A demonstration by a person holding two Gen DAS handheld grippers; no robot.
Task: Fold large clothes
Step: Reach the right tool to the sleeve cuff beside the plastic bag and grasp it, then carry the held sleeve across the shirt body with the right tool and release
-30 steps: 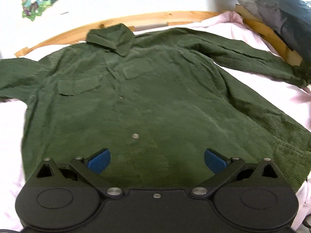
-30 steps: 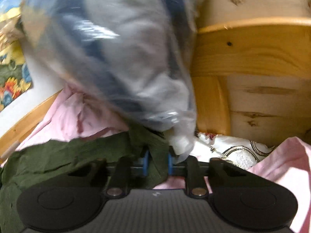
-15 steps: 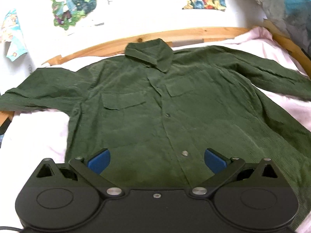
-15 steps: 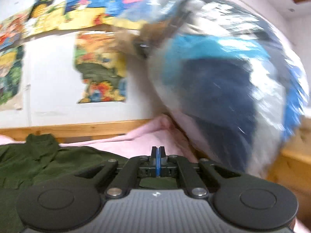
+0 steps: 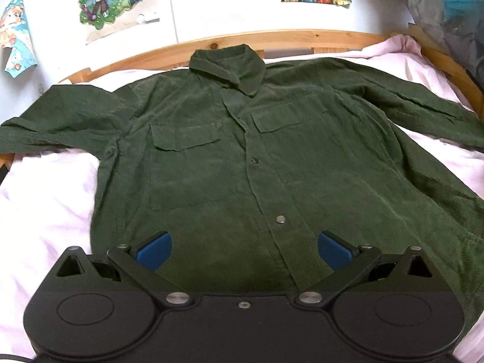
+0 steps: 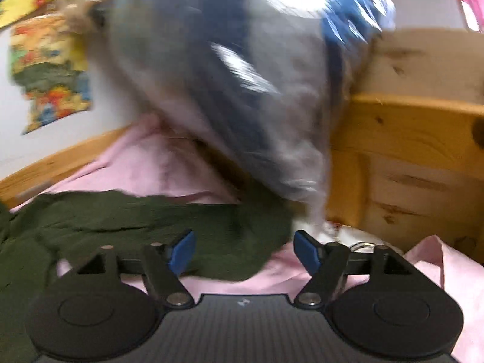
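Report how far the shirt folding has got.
Done: the dark green corduroy shirt lies spread front-up on the pink bedsheet, sleeves out. In hand: nothing; the left gripper hovers open over the hem, and the right gripper's jaws have just opened above the sleeve end. Left: every fold.

Left view sharp, bright; right view motion-blurred.

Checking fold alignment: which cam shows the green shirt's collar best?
Left wrist. The collar sits sharp, top centre, with the whole green shirt spread flat on the pink sheet. Right wrist is blurred and shows only a sleeve end, no collar.
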